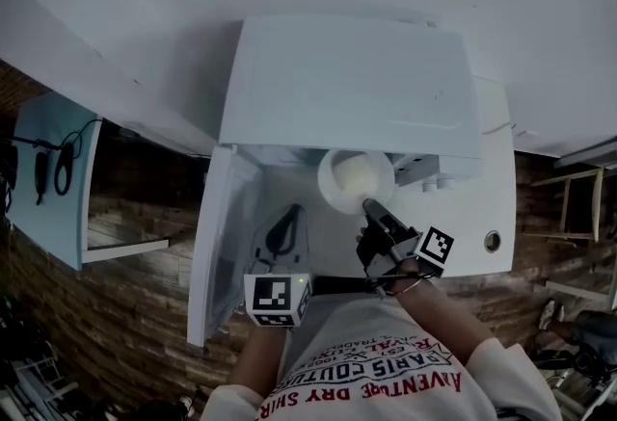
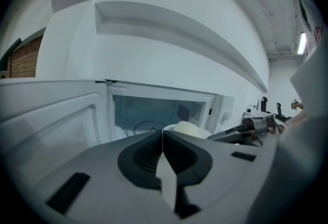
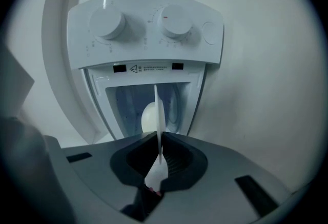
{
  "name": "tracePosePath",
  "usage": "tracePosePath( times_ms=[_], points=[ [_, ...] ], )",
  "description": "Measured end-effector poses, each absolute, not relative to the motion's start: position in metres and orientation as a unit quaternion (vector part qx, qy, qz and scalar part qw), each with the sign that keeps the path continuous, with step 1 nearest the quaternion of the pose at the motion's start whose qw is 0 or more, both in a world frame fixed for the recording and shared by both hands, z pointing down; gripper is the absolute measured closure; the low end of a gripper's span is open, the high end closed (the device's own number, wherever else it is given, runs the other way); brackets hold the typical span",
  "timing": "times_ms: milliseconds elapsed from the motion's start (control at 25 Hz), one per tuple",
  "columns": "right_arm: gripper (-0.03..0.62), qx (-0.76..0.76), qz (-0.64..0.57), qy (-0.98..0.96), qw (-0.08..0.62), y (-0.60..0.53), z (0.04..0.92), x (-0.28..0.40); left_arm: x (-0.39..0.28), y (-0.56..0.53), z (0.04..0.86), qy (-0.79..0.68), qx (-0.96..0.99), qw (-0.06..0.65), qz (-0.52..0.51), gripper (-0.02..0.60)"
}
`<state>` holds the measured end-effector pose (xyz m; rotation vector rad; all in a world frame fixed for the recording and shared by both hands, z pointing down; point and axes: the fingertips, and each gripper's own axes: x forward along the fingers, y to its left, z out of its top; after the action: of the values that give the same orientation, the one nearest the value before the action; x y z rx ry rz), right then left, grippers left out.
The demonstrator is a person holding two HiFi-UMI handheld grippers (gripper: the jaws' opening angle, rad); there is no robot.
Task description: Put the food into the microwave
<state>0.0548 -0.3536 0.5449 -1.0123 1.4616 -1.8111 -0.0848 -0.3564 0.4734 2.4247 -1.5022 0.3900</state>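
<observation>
- Microwave (image 1: 347, 82) sits on a white counter (image 1: 501, 188). Its door (image 1: 224, 236) is swung open to the left.
- Right gripper (image 1: 371, 208) is clamped on the near rim of the plate (image 1: 337, 186), and the thin edge sits between its pads.
- The plate is carried flat at the cavity mouth, just in front of the opening, with its far rim at the microwave's front edge. I can't tell if it touches anything below.
- Food (image 1: 359, 176) is a pale mound on the plate. It looks roundish from above and is a low dome, wider than tall, in the left gripper view. No clear long axis.
- In the right gripper view the plate shows edge-on, running straight from the jaws toward the cavity, with two knobs (image 3: 107, 22) on the panel.
- Left gripper (image 2: 163, 135) has its jaws together and holds nothing. It is low and left of the plate and faces the open cavity.
</observation>
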Motion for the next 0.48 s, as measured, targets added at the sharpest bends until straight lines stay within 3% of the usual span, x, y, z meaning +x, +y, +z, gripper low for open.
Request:
tracePosePath(
  times_ms=[480],
  points=[
    [0.562, -0.385, -0.671, 0.559, 0.297, -0.411, 0.574, 0.037, -0.091, -0.378, 0.514, -0.493, 0.840, 0.172, 0.147, 0.574]
  ],
)
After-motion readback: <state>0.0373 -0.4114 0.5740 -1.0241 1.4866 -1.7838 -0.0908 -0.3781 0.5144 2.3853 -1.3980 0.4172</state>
